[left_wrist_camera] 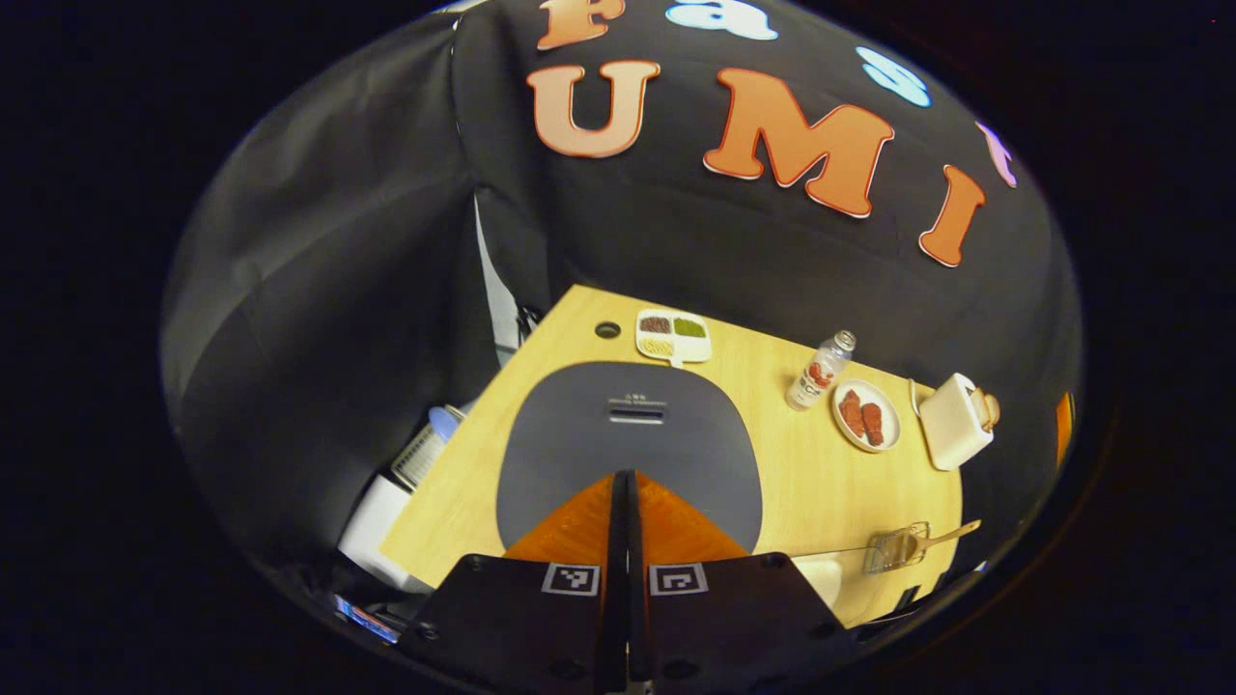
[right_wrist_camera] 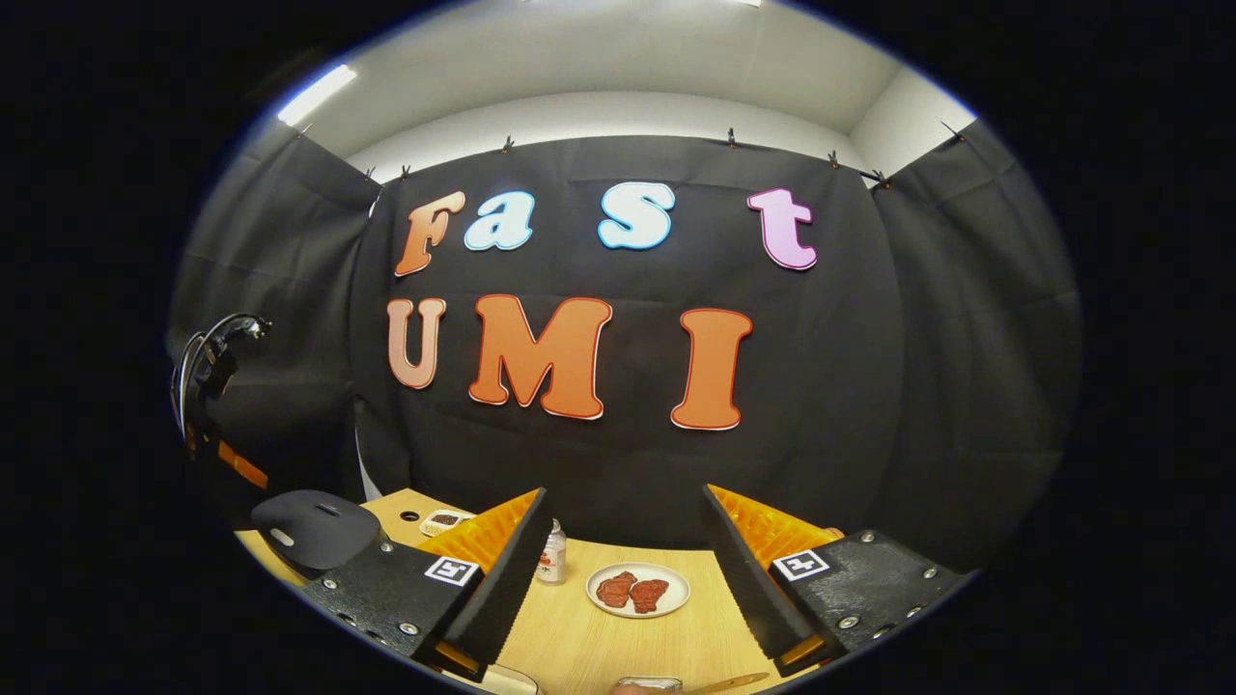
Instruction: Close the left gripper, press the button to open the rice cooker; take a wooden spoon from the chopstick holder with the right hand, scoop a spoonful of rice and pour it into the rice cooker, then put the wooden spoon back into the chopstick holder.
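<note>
I have the left gripper [left_wrist_camera: 626, 483] with its fingers pressed together on nothing, poised above the rice cooker [left_wrist_camera: 628, 439], whose lid is down; its button [left_wrist_camera: 636, 414] lies straight ahead along the fingers, so this hand is nearer. Farther right, the wooden spoon [left_wrist_camera: 941, 537] rests in the chopstick holder [left_wrist_camera: 898, 548], handle pointing right. My right gripper [right_wrist_camera: 623, 560] hangs spread wide and empty, well back from the table.

The rice cooker [left_wrist_camera: 628, 434] hides its near edge behind the left gripper [left_wrist_camera: 626, 483] — its button cannot be made out. The wooden spoon [right_wrist_camera: 729, 683] is cut off at the right gripper view's bottom edge.
</note>
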{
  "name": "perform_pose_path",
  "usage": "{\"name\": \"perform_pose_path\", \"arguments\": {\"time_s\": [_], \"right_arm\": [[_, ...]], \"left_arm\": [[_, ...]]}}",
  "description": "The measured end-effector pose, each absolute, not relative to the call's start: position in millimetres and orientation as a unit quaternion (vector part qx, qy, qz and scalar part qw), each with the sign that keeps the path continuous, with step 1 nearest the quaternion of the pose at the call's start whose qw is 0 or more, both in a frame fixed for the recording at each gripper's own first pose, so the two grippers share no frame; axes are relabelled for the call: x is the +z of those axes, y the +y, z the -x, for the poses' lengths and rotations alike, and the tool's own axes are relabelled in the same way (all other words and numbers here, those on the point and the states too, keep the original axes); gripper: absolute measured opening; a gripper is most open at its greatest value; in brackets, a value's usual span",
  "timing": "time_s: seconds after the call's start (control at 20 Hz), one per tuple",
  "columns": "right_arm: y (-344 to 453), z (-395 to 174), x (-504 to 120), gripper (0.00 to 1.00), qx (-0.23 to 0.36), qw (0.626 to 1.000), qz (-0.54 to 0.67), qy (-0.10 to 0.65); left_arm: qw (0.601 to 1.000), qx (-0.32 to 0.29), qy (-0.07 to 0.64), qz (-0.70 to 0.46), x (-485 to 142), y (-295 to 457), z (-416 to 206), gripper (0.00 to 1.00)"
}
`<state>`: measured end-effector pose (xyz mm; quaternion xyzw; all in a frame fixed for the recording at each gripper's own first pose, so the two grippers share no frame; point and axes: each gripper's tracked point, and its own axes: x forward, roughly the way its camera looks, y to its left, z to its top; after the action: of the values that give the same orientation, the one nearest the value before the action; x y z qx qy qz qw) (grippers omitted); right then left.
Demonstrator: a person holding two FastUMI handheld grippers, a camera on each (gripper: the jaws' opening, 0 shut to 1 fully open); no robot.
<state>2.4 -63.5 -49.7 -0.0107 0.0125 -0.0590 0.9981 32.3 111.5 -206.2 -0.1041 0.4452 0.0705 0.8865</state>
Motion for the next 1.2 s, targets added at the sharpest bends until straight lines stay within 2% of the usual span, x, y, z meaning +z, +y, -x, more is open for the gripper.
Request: {"name": "perform_pose_path", "arguments": {"time_s": [0.4,0.45,0.5,0.6,0.7,0.8,0.85,0.9,0.95,1.1,1.15,1.2], "right_arm": [[-83.1,4.0,-71.3,0.95,-0.082,0.996,-0.003,0.04],[-84.6,3.7,-75.1,0.95,-0.083,0.996,-0.003,0.043],[-84.5,3.9,-77.5,0.95,-0.083,0.995,-0.004,0.047],[-84.3,4.5,-80.6,0.95,-0.082,0.995,0.0,0.052],[-82.5,1.8,-84.4,0.95,-0.08,0.995,0.007,0.057],[-81.7,2.1,-86.8,0.95,-0.08,0.995,0.016,0.061],[-81.2,1.3,-88.9,1.0,-0.079,0.995,0.018,0.063],[-79.6,0.2,-90.9,1.0,-0.077,0.995,0.018,0.067],[-76.8,0.3,-93.8,0.95,-0.075,0.995,0.017,0.068],[-69.3,-4.9,-104.3,0.95,-0.069,0.994,0.005,0.08],[-64.7,-6.6,-106.7,1.0,-0.063,0.994,-0.003,0.085],[-59.6,-9.0,-107.1,0.95,-0.057,0.995,-0.01,0.087]], "left_arm": [[0.82,0.072,0.542,0.17,-270.3,96.4,-9.9,0.05],[0.811,0.072,0.554,0.176,-275.6,95.9,-7.1,0.02],[0.816,0.075,0.544,0.179,-271.6,99.1,-11.7,0.05],[0.805,0.09,0.556,0.183,-274.1,104.1,-7.6,0.05],[0.781,0.087,0.586,0.198,-271.4,100.7,2.0,0.05],[0.78,0.091,0.588,0.196,-274.4,100.5,2.0,0.06],[0.781,0.094,0.586,0.192,-273.5,102.0,1.3,0.06],[0.783,0.099,0.585,0.188,-275.4,100.6,1.4,0.06],[0.787,0.107,0.58,0.18,-278.4,100.4,-0.2,0.06],[0.812,0.127,0.56,0.105,-280.1,96.8,4.5,0.07],[0.818,0.129,0.555,0.082,-280.5,97.3,5.2,0.07],[0.821,0.133,0.551,0.072,-276.8,96.1,5.0,0.04]]}}
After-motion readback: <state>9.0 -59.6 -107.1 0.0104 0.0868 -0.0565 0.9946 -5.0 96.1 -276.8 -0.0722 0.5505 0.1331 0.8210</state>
